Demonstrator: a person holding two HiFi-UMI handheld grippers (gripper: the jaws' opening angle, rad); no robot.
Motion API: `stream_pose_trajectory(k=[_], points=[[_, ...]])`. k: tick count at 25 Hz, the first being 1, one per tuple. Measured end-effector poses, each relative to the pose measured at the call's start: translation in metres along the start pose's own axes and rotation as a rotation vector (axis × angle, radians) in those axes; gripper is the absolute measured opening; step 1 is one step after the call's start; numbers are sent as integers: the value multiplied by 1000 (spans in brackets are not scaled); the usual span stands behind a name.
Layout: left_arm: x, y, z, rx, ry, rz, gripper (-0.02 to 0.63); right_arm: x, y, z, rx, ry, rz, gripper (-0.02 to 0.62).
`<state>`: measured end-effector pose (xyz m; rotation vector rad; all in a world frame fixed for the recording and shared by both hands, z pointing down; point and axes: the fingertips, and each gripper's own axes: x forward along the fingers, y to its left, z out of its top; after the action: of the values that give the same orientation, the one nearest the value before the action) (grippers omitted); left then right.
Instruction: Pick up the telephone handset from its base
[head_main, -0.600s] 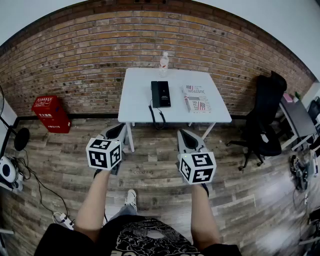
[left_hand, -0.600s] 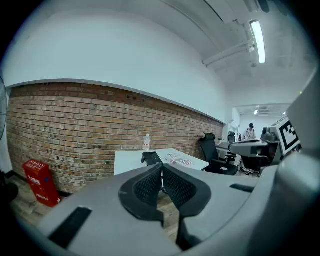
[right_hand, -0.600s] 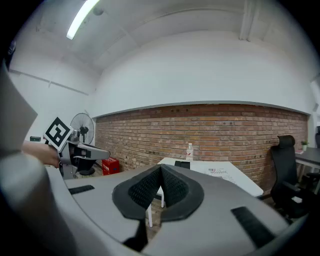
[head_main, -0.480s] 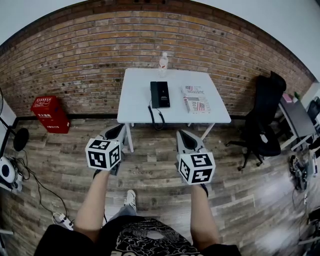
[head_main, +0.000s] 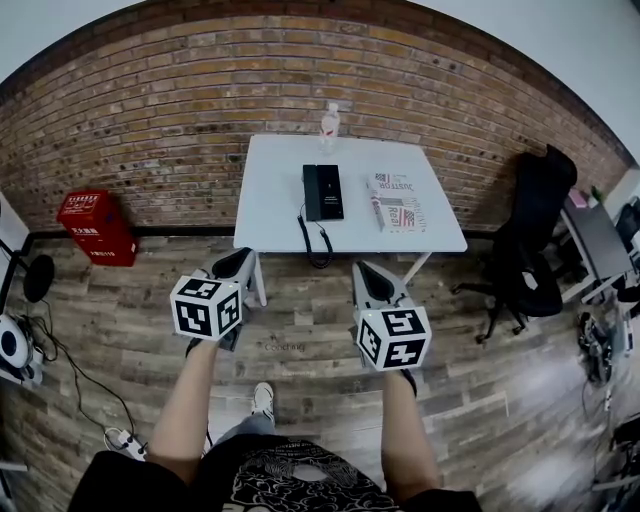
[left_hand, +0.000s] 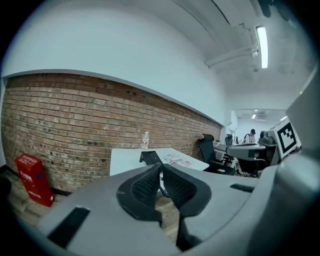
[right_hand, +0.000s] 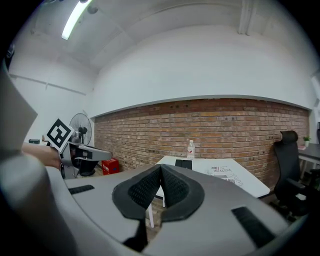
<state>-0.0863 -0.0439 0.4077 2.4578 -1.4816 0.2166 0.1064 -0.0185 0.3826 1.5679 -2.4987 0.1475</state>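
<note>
A black telephone (head_main: 323, 190) with its handset on the base lies on the white table (head_main: 280, 200) against the brick wall; its coiled cord (head_main: 316, 243) hangs over the front edge. The phone (left_hand: 150, 157) (right_hand: 183, 163) also shows in both gripper views. My left gripper (head_main: 241, 263) and right gripper (head_main: 368, 272) are held out over the wooden floor, well short of the table. Both are shut with nothing between their jaws. The left gripper (left_hand: 161, 169) and right gripper (right_hand: 160, 169) show their ribbed pads closed together.
A water bottle (head_main: 328, 128) stands at the table's far edge and a newspaper (head_main: 396, 201) lies right of the phone. A red box (head_main: 85, 220) sits by the wall at left, a black office chair (head_main: 530, 255) at right. Cables (head_main: 70, 360) lie on the floor at left.
The view has shifted slightly; table and phone sit a touch higher and to the right in the picture. Both grippers hold the same pose and stay shut.
</note>
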Motion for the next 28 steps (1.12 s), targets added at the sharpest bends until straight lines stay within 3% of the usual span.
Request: stream_pose_trajectory(k=[8,11,28], points=[[44,31,11,-27,13,-48,18,49,-6,10,0,21,-16,0],[62,41,17,-36,17,-85,64,67,-9,14,-3,29,-29,0],[137,113,41,-62,36,-188,124,160,-14,39,-11,56,-109,0]])
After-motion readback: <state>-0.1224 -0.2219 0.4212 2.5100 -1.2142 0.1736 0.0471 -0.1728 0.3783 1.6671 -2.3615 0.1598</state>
